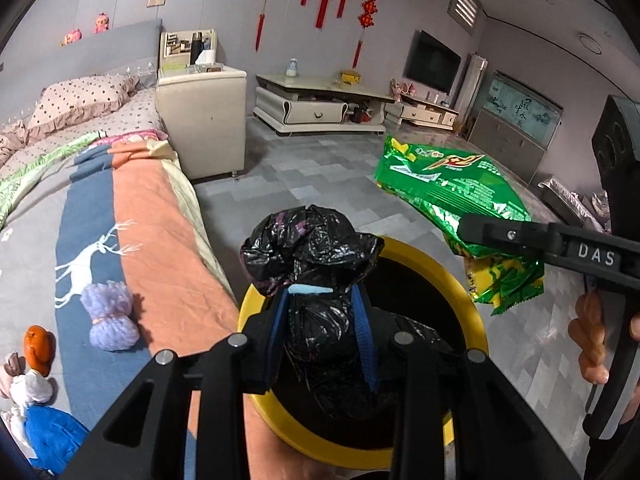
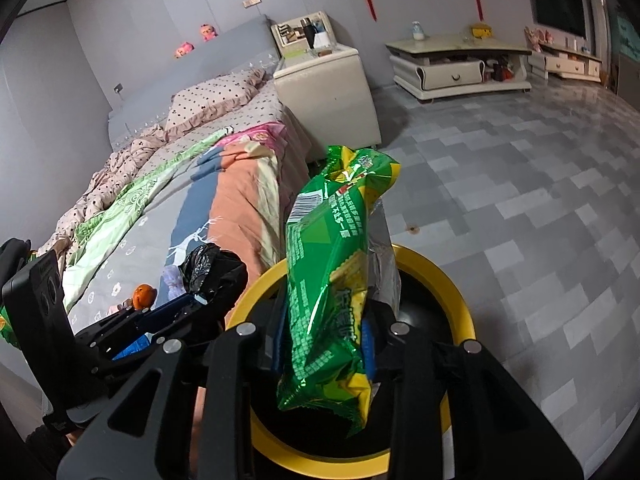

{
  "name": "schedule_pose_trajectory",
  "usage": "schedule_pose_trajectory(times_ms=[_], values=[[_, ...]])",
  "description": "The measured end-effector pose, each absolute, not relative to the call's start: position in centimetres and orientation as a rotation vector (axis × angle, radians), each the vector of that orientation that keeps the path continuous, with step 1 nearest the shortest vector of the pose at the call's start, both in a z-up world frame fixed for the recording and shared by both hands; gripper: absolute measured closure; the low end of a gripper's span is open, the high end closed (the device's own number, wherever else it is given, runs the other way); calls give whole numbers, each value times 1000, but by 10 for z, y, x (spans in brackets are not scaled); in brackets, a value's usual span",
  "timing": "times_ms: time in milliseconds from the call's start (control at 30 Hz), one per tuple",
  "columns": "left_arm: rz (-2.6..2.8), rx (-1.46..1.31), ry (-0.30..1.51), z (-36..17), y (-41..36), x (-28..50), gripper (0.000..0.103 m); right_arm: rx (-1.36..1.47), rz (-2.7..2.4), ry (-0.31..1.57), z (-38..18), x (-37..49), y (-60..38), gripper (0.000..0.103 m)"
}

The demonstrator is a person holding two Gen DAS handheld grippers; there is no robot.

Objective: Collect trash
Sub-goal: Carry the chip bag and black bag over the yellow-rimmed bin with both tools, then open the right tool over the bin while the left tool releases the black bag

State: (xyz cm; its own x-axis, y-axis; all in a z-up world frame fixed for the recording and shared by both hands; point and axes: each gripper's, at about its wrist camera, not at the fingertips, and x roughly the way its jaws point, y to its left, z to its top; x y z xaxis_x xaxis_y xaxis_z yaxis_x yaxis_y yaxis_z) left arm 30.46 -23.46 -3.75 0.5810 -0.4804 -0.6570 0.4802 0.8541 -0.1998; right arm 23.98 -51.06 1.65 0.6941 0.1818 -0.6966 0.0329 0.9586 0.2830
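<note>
A crumpled black plastic bag (image 1: 312, 240) sits between the blue pads of my left gripper (image 1: 322, 292), which is shut on it, right over the near-left rim of a yellow-rimmed bin (image 1: 440, 264) with a dark inside. My right gripper (image 2: 324, 340) is shut on a green and yellow snack packet (image 2: 332, 264) that stands upright over the bin's opening (image 2: 440, 276). In the left wrist view the packet (image 1: 452, 184) juts out to the right of the bin, with a right finger (image 1: 500, 236) across it. In the right wrist view the left gripper (image 2: 200, 296) and its bag (image 2: 208, 264) are at the bin's left.
A bed with a patterned blanket (image 1: 160, 240) runs along the left, touching the bin. On it lie a purple yarn bundle (image 1: 110, 316) and a stuffed toy (image 1: 36, 360). A cream cabinet (image 1: 200, 116) and low table (image 1: 320, 100) stand beyond on grey tiled floor (image 1: 320, 176). A hand (image 1: 592, 344) grips the right tool.
</note>
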Motion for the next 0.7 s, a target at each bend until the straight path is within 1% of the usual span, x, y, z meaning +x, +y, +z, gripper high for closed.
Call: schedule_pose_trajectory(times_ms=[67, 100, 267, 333, 367, 433, 567, 633, 700], values=[[-561, -11, 774, -38, -235, 306, 65, 289, 78, 806, 15, 242, -513, 68], [-562, -17, 777, -39, -234, 307, 63, 288, 74, 808, 15, 240, -511, 64], [-559, -32, 774, -37, -232, 305, 52, 294, 55, 815, 13, 239, -512, 59], [-557, -40, 771, -35, -229, 304, 44, 295, 44, 816, 13, 236, -512, 54], [-555, -46, 770, -35, -227, 304, 42, 295, 40, 817, 13, 236, -512, 51], [-547, -55, 767, -34, -220, 304, 35, 298, 33, 823, 14, 236, -512, 50], [-517, -78, 765, -30, -207, 303, 31, 296, 15, 825, 16, 233, -511, 45], [-501, -85, 759, -28, -200, 302, 28, 298, 13, 829, 18, 231, -509, 44], [-489, -90, 750, -24, -193, 300, 27, 295, 9, 826, 20, 229, -506, 43]])
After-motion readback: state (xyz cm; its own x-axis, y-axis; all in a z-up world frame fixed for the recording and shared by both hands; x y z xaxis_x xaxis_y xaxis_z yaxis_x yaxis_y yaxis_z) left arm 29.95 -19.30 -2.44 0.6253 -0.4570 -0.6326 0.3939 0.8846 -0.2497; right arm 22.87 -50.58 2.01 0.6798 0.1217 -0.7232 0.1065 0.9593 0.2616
